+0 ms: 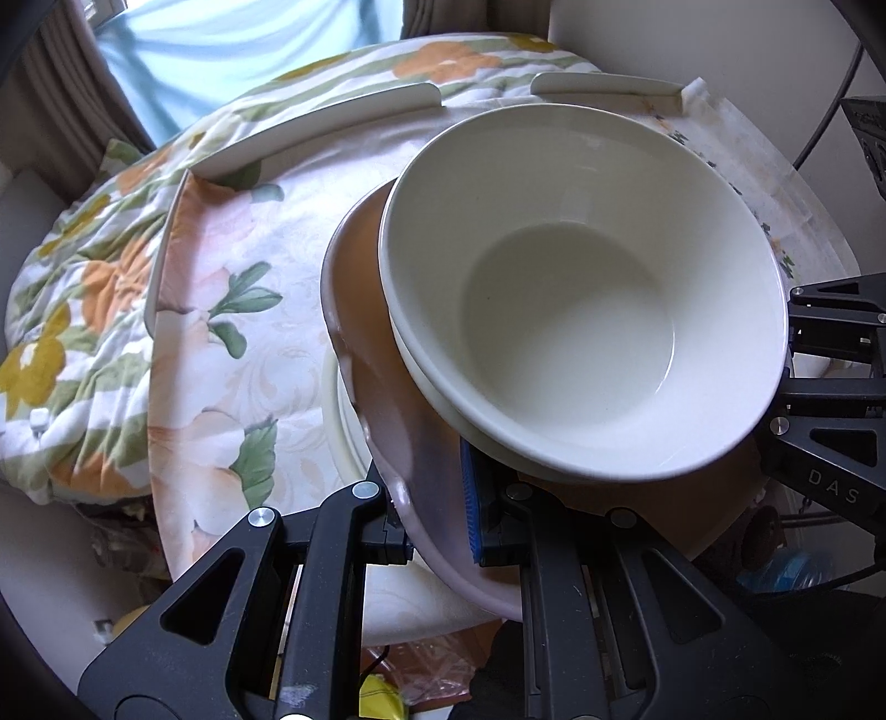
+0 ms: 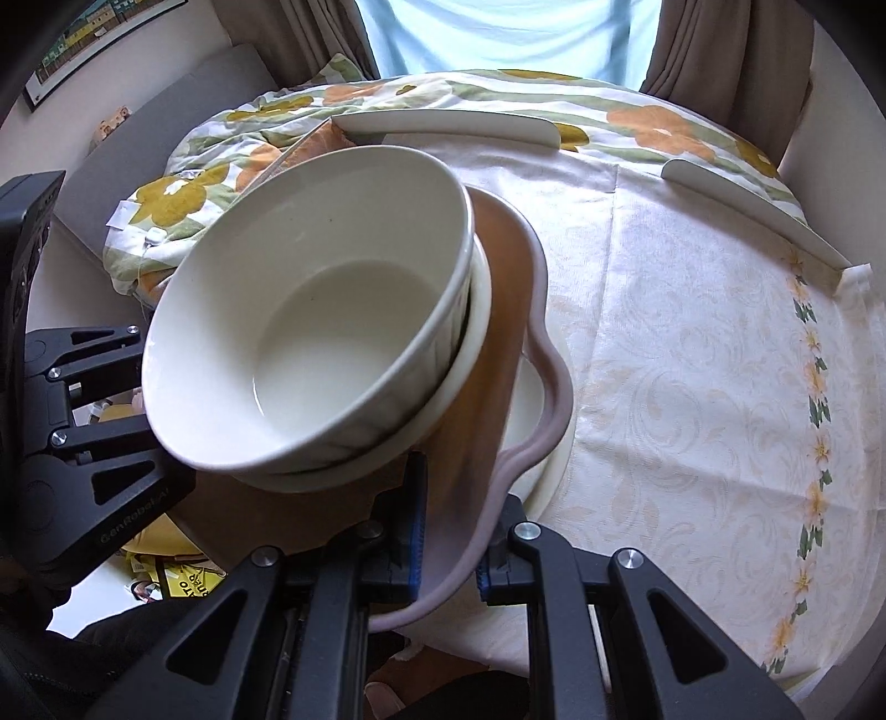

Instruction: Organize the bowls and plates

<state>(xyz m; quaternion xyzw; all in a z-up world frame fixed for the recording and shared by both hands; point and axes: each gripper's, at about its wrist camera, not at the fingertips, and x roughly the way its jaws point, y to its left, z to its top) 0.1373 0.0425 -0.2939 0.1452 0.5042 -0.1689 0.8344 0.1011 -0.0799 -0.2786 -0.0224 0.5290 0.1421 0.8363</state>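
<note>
A round table under a pale floral tablecloth (image 2: 692, 343) fills both views, with a flowered quilt (image 1: 72, 310) bunched beyond its far edge and curtains (image 2: 720, 50) framing a bright window behind.

Two cream bowls sit nested, the upper bowl (image 1: 581, 299) inside the lower bowl (image 2: 476, 332), and both rest on a brown plate with a wavy mauve rim (image 2: 531, 360). That plate is tilted above a cream plate (image 2: 531, 421) lying on the cloth.

The left gripper (image 1: 443, 526) is clenched on the wavy rim at 6 o'clock in its own view, a blue pad pressed to the plate's inner face. The right gripper (image 2: 448, 554) grasps the same rim at 6 o'clock in its view, blue pads on either side. Each gripper shows in the other's camera: the right one at 3 o'clock, the left one at 9 o'clock.

White curved guards (image 2: 443, 124) stand along the table's far edge at 12 o'clock.
</note>
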